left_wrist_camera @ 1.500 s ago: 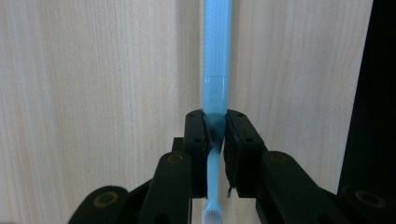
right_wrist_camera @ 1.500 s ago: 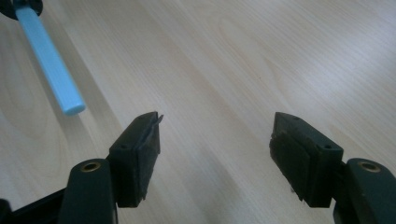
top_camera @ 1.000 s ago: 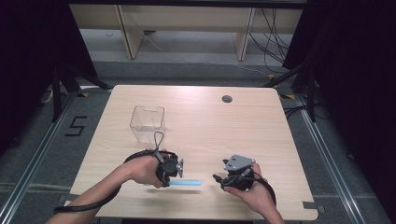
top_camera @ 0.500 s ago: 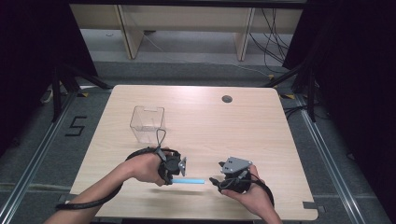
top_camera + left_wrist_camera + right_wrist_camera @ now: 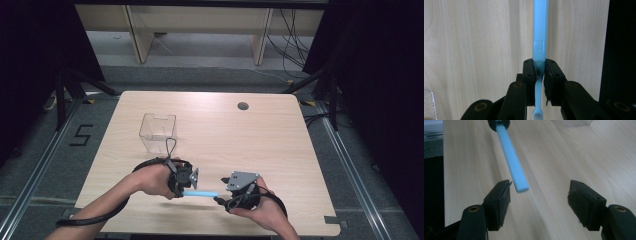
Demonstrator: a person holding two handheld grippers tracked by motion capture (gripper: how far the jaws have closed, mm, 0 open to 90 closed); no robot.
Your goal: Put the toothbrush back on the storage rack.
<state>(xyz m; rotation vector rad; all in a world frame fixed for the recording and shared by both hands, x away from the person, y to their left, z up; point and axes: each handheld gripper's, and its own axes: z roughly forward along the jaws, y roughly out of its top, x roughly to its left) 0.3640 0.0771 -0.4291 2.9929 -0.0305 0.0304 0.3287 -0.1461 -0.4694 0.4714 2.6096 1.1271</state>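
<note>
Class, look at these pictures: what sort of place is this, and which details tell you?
Probably a lab or recording workspace: a bare wooden table ringed by dark curtains, loose cables on the floor, and hand-held tongs gripping a blue toothbrush.

Light wooden table [image 5: 280, 150], clear plastic box [image 5: 158, 132] standing on it
</note>
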